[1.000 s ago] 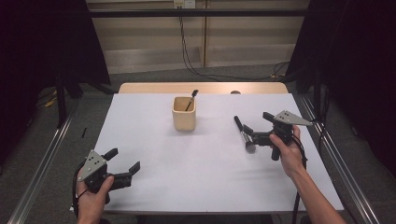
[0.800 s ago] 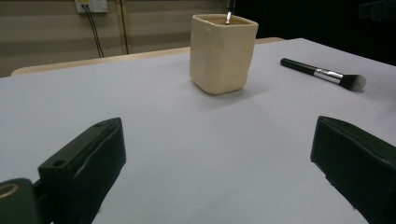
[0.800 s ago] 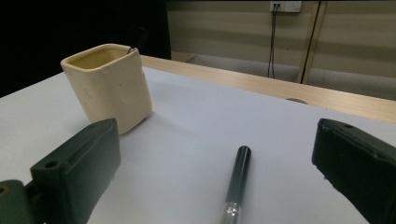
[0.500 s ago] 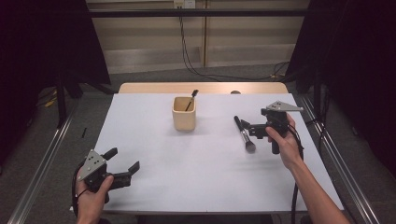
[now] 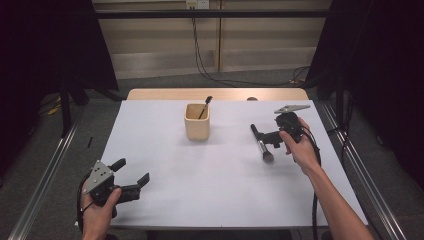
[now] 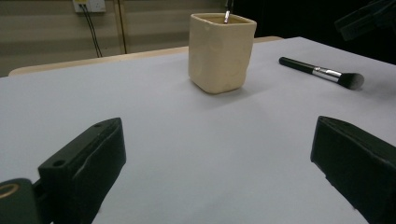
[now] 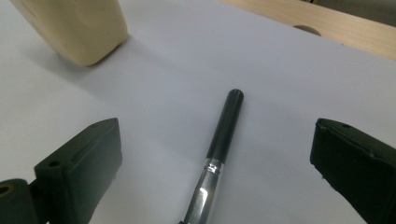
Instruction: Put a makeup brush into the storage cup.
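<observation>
Makeup brush (image 5: 261,142) lies flat on the white desk (image 5: 210,190), right of the cream cup (image 5: 197,121) and apart from it, bristle end toward the near side. Right hand-held gripper (image 5: 267,138) is poised at the brush, jaws spread wide, with the black handle (image 7: 225,126) lying between them and untouched. Left hand-held gripper (image 5: 134,176) rests at the near left corner, jaws likewise apart and empty. Recommended: lower squarely so the jaws straddle the handle just above the silver ferrule (image 7: 205,179), close across its width, then lift level to prevent the round handle from rolling out.
</observation>
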### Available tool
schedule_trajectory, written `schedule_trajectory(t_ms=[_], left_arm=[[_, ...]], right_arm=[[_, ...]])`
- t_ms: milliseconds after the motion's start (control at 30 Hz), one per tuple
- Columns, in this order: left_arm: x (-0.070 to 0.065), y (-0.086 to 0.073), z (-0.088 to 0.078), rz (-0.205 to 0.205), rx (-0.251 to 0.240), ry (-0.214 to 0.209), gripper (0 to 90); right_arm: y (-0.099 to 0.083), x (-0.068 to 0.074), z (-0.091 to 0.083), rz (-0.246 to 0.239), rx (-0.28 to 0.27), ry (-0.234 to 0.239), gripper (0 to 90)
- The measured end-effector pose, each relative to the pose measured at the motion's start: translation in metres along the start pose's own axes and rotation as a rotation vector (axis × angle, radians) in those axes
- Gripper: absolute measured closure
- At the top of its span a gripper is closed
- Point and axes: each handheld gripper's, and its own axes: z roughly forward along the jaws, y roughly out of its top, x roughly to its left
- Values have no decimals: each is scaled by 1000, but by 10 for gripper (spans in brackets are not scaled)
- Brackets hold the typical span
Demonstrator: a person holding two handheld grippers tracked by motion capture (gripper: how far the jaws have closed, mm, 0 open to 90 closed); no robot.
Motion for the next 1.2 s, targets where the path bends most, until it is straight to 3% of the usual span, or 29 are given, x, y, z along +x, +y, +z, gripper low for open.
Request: schedule_trajectory(t_ms=[100, 400, 633, 1000, 1200], left_arm=[[1, 0, 0, -17, -3, -12, 33], [0, 0, 0, -2, -1, -9, 33], [1, 0, 0, -5, -1, -6, 33], [3, 0, 0, 2, 19, -9, 34], [4, 0, 0, 6, 22, -4, 34]], right_arm=[[5, -1, 3, -16, 71, 14, 20], [13, -1, 25, -19, 294, 39, 44], [20, 1, 37, -57, 449, 61, 52], [18, -1, 53, -65, 595, 88, 79], [19, -3, 57, -44, 627, 87, 213]])
